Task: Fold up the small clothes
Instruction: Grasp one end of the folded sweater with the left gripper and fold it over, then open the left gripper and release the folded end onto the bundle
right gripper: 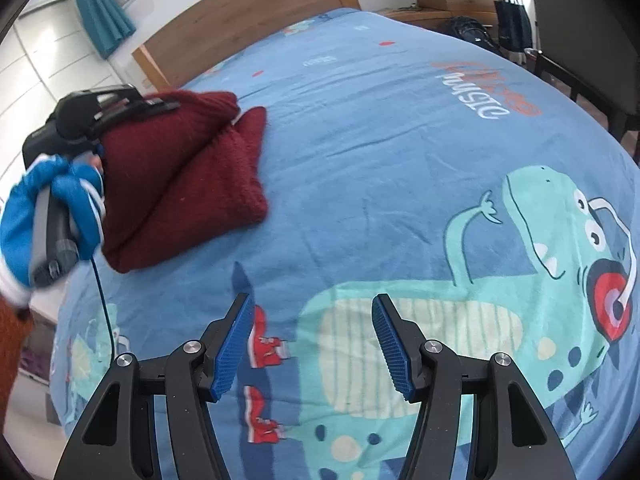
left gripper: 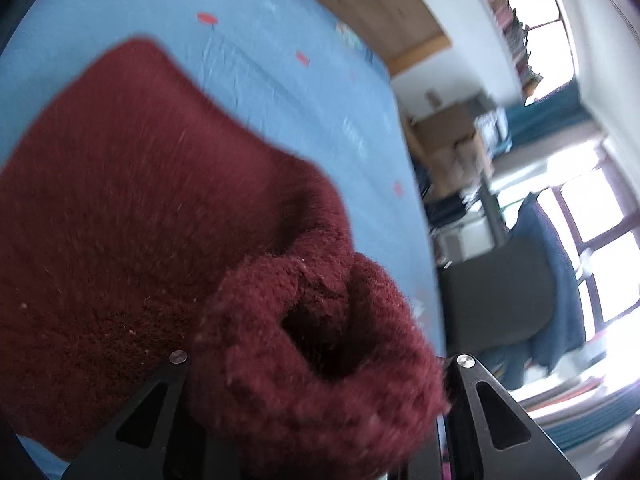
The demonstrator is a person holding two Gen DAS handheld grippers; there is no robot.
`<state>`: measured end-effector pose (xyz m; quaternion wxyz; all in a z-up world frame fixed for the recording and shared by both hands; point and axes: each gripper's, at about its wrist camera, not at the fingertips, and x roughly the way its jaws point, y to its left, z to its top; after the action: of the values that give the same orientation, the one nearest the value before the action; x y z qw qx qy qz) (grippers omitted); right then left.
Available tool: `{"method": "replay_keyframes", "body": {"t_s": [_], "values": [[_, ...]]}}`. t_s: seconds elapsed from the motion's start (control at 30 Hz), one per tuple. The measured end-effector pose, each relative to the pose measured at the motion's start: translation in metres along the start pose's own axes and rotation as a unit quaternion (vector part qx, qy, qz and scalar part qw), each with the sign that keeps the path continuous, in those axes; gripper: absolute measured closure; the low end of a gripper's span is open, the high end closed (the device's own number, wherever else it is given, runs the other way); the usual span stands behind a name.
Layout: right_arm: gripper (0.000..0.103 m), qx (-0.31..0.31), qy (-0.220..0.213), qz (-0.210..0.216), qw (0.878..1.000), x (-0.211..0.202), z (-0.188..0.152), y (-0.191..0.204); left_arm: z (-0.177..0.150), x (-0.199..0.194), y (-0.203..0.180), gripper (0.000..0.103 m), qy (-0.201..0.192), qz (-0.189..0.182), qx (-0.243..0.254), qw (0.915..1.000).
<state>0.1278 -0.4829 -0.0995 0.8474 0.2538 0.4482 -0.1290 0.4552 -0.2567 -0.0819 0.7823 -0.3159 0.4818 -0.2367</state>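
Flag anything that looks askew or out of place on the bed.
The dark red knit garment sits lopsided: one end is bunched and lifted in the left tool, the rest trails onto the blue dinosaur bedsheet. The right tool is open and empty. Nothing spilled or damaged.

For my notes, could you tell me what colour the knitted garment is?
Dark red, a fuzzy knit sweater; it shows best in the right wrist view.

Daylight blows out the windows at three o'clock (left wrist view smeared by motion); both fisheye rims darken.
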Motion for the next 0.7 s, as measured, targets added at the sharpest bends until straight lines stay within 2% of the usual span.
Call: {"method": "replay_keyframes", "body": {"t_s": [0.27,0.47,0.63,0.7], "values": [[0.040,0.019,-0.001,0.001,1.000,0.003,-0.003,-0.013,-0.038,0.010,-0.032,0.082,0.000,0.053,0.065,0.9965],[0.040,0.021,0.000,-0.003,1.000,0.003,-0.003,-0.016,-0.066,0.033,-0.054,0.076,0.011,0.091,0.132,0.9870],[0.040,0.025,-0.001,-0.009,1.000,0.000,-0.003,-0.019,-0.086,0.045,-0.064,0.059,0.025,0.079,0.158,0.9839],[0.040,0.026,-0.001,-0.010,1.000,-0.001,-0.004,-0.021,-0.087,0.049,-0.070,0.058,0.032,0.078,0.167,0.9823]]}}
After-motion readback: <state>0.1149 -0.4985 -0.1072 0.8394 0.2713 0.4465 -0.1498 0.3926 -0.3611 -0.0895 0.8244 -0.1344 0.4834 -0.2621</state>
